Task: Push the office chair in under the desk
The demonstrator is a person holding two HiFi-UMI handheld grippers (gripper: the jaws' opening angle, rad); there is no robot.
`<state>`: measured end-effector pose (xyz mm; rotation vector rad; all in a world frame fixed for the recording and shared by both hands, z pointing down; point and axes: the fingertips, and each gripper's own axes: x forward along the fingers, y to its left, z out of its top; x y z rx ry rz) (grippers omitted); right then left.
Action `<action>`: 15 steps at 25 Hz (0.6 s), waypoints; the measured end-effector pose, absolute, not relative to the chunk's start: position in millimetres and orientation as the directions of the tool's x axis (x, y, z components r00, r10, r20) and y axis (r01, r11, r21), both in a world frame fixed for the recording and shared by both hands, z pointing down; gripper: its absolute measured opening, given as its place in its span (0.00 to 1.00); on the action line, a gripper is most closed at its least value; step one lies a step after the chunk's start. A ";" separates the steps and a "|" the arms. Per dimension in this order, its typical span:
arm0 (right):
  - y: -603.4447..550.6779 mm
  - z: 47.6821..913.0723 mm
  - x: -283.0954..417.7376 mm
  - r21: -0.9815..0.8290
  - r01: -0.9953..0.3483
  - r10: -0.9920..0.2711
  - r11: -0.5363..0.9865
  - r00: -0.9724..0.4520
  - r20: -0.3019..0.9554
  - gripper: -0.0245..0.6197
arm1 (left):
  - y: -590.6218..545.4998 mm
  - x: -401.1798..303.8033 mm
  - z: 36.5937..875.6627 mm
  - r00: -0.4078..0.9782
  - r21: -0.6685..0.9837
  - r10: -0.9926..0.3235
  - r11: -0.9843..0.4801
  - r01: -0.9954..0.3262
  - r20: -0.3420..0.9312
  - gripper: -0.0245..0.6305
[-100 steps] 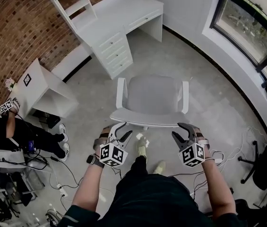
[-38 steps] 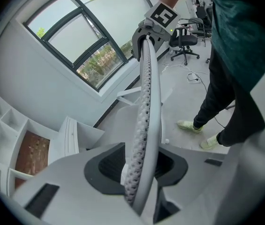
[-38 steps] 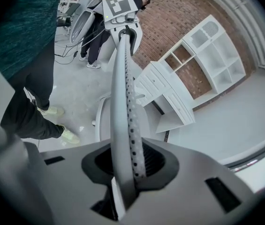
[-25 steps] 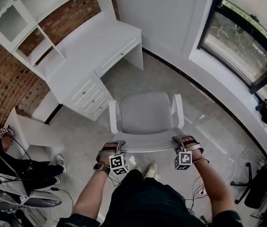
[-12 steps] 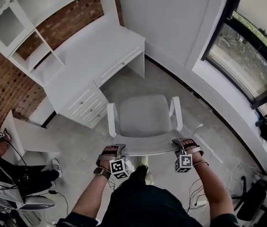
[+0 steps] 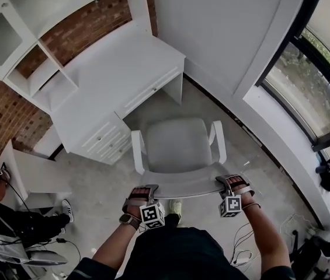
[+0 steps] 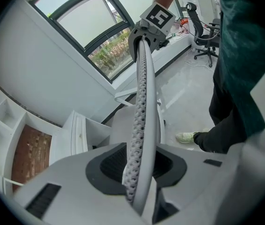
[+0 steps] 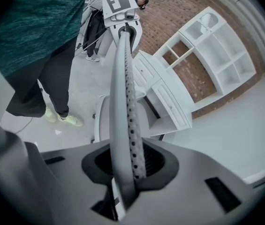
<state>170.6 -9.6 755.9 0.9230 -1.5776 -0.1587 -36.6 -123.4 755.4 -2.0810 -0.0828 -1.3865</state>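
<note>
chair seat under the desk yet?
No: in the head view the whole seat of the office chair is visible, standing apart from the front edge of the desk.

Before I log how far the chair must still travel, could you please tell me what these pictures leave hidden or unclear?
- Chair base and wheels: head view, hidden beneath seat and backrest.
- Knee space under the desk: head view, covered by the desktop.
- Grip faces of left tongs and right tongs: gripper views, covered by the clamped backrest edge.
- Seated person: head view, cut off by the left edge.
</note>
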 end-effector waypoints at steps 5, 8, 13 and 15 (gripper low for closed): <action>-28.4 766.3 203.8 0.571 -0.433 -0.609 0.697 0.062 0.791 0.16 | -134.2 -13.0 756.4 0.439 -0.459 -0.290 -0.816 0.351 0.850 0.21; -36.3 773.1 225.8 0.571 -0.403 -0.599 0.715 0.067 0.798 0.15 | -136.3 1.5 755.6 0.435 -0.454 -0.294 -0.829 0.327 0.851 0.21; -61.1 772.7 258.7 0.561 -0.365 -0.593 0.743 0.030 0.804 0.15 | -144.7 29.1 753.8 0.426 -0.441 -0.303 -0.855 0.274 0.853 0.21; -71.2 774.4 276.2 0.574 -0.337 -0.605 0.747 0.016 0.796 0.15 | -148.1 42.8 754.4 0.418 -0.443 -0.318 -0.861 0.248 0.851 0.21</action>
